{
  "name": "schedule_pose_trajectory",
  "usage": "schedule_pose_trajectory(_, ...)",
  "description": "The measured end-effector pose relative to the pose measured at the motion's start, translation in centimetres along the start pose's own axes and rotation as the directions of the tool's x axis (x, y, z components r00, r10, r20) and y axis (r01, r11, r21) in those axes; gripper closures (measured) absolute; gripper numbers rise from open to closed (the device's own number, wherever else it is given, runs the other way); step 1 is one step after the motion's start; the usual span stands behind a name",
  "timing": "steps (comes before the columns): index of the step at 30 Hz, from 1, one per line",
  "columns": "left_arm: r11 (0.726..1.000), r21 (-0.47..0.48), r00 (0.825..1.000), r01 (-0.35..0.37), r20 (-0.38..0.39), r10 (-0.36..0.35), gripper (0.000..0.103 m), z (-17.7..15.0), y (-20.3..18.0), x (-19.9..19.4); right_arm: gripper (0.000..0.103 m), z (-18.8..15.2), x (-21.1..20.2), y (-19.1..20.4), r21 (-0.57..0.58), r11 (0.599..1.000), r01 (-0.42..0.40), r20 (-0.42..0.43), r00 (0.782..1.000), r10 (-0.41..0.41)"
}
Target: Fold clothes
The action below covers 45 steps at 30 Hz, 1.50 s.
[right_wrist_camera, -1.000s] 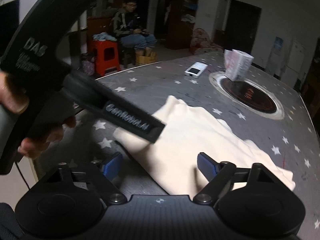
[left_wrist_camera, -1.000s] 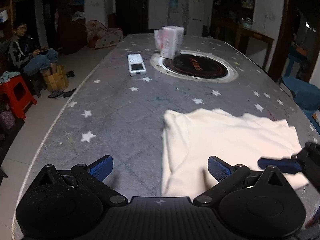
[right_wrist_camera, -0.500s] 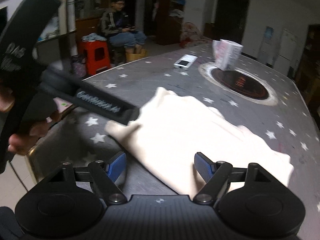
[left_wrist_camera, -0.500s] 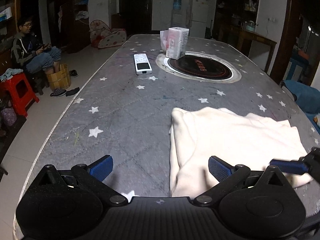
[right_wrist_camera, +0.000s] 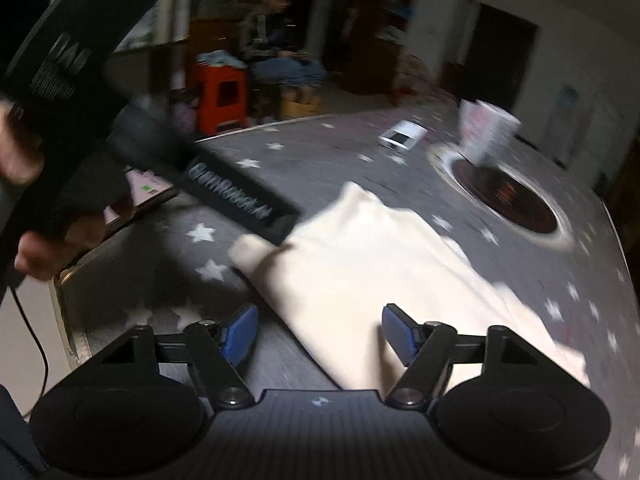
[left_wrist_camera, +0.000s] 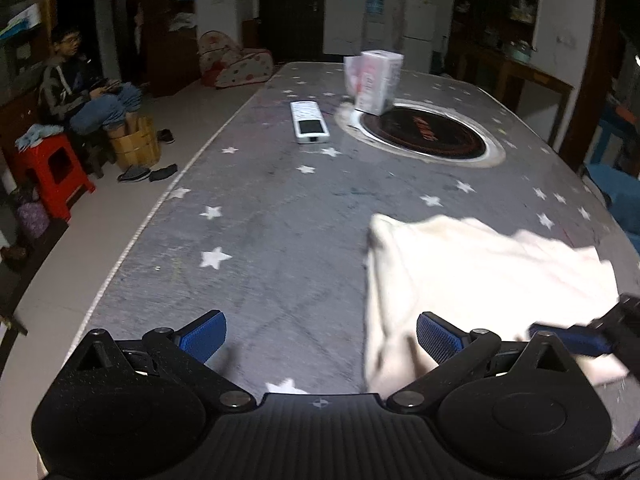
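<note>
Both hand-held grippers sit wide apart, holding nothing: the left hand-held gripper [left_wrist_camera: 320, 336] hangs over the grey star-patterned surface [left_wrist_camera: 280, 232], the right hand-held gripper [right_wrist_camera: 318, 330] over the near edge of the folded cream garment [right_wrist_camera: 360, 264]. That garment lies flat near the surface's front edge. Beyond it: round cooktop [left_wrist_camera: 424, 134], tissue pack [left_wrist_camera: 376, 80], white remote [left_wrist_camera: 309, 122].

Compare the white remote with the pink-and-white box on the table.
The white remote lies flat on the grey starred cloth; the pink-and-white box stands upright. The remote is low and slim; the box is taller and bulkier. The remote lies clear of the round cooktop; the box is at its rim.
</note>
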<state>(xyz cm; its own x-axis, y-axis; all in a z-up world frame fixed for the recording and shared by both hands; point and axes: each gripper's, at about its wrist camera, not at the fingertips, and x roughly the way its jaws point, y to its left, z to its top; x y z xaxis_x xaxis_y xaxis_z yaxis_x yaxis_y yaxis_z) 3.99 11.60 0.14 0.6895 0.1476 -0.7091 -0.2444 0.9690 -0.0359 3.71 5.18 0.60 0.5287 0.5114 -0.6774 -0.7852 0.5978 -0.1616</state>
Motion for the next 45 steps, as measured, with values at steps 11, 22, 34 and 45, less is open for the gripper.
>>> schedule_pose_trajectory(11, 0.989, -0.101, 0.993, 0.108, -0.044, -0.113, 0.001, 1.2, 1.6, 1.6, 0.092, 1.7, 2.9, 2.9, -0.137, 0.990, -0.024, 0.010, 1.000, 0.025)
schedule_pose_trajectory(22, 0.918, -0.265, 0.931, 0.296, -0.137, -0.340, 0.004, 2.5, 0.9, 5.1, 0.095, 2.0, -0.4, -0.7, 0.056, 0.988, -0.147, 0.087, 0.986, 0.142)
schedule_pose_trajectory(34, 0.950, -0.141, 0.947, 0.279, -0.123, -0.296, 0.072, 2.3, -1.4, 5.4, 0.096, 1.1, -2.0, -2.0, 0.093, 0.975, -0.201, 0.121, 0.974, 0.190)
schedule_pose_trajectory(45, 0.957, -0.128, 0.955, 0.262, -0.110, -0.276, 0.082, 2.2, -1.6, 5.3, 0.069, -1.1, -3.2, -6.4, 0.231, 0.966, -0.117, 0.117, 0.989, 0.092)
